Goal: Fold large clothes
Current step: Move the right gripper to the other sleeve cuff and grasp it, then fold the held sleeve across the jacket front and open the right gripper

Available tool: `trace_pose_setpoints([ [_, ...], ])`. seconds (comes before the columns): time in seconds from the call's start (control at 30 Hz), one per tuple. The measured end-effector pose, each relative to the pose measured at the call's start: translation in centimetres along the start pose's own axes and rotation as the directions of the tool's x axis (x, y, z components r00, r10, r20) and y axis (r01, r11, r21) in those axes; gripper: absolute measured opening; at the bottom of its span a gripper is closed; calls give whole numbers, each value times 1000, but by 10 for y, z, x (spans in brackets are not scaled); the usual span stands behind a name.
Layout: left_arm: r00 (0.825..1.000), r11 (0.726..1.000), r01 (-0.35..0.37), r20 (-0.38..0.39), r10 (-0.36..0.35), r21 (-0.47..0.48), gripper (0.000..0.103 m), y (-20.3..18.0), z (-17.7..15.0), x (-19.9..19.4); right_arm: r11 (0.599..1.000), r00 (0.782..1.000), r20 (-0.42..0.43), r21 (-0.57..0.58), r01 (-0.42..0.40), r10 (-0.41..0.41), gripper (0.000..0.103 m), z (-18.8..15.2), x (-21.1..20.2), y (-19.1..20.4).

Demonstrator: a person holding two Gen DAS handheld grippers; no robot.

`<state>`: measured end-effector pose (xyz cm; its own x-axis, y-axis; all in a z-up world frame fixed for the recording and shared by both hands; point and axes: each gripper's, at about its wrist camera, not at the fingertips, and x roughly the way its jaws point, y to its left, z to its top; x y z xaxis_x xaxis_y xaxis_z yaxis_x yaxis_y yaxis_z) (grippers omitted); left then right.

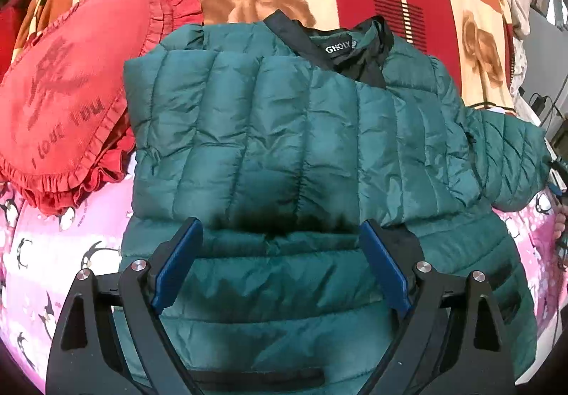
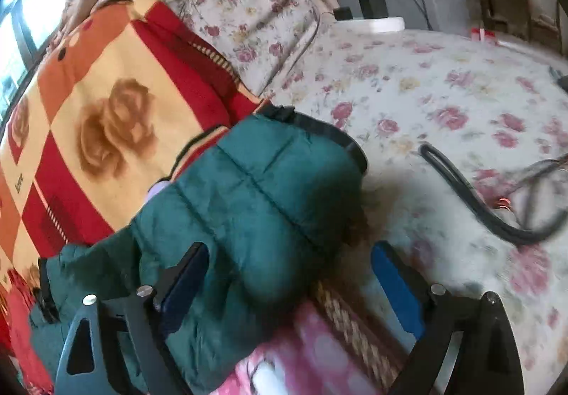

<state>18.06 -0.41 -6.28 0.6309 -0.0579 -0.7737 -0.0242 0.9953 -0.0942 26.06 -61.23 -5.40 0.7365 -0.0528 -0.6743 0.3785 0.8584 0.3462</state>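
We see the unfolded sleeve (image 2: 255, 217) running toward twelve o'clock between our right gripper's (image 2: 289, 283) parted fingers; left gripper (image 1: 280, 263) gapes empty.

Both wrist views close above jacket (image 1: 284, 132), downward
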Motion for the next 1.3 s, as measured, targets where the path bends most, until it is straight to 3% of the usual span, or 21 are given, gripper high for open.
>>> trace_pose_setpoints([
  [0.1,1000,1000,-17,-25,17,-12,90,7,2,9,998,999,18,31,-49,49,93,13,17,0],
  [0.2,998,999,-37,-60,35,-39,90,14,2,19,999,999,5,-3,-41,41,91,19,30,9],
  [0.23,997,998,-37,-70,33,-56,90,17,3,21,999,999,14,9,-42,42,79,20,31,8],
  [0.27,997,997,-41,-74,36,-65,90,19,3,22,998,999,27,49,-30,29,46,19,28,4],
  [0.3,996,996,-49,-77,43,-73,90,21,3,22,995,999,31,88,-38,35,34,19,26,-1],
  [0.37,996,995,-51,-71,45,-82,90,24,4,21,989,996,61,129,-70,62,23,14,15,-8],
  [0.47,997,994,-47,-60,41,-96,90,26,5,18,996,991,129,69,-53,44,18,9,-17,1],
  [0.57,998,994,-47,-41,43,-102,90,28,6,10,999,979,200,38,18,-25,16,6,-60,10],
  [0.73,998,991,-59,-10,58,-117,90,34,7,-2,989,937,318,80,122,-142,16,-7,-141,18],
  [0.8,998,990,-58,-1,58,-129,90,38,7,-7,988,928,339,87,131,-153,14,-17,-161,26],
  [1.0,998,987,-61,7,63,-147,90,46,8,-13,999,951,308,-37,7,5,14,-62,-168,101],
  [1.17,997,986,-77,14,80,-151,90,48,12,-11,972,973,142,-174,-156,182,14,-114,-125,187],
  [1.3,999,987,-47,-7,46,-155,90,48,14,-4,918,961,-6,-292,-266,277,14,-159,-89,252],
])
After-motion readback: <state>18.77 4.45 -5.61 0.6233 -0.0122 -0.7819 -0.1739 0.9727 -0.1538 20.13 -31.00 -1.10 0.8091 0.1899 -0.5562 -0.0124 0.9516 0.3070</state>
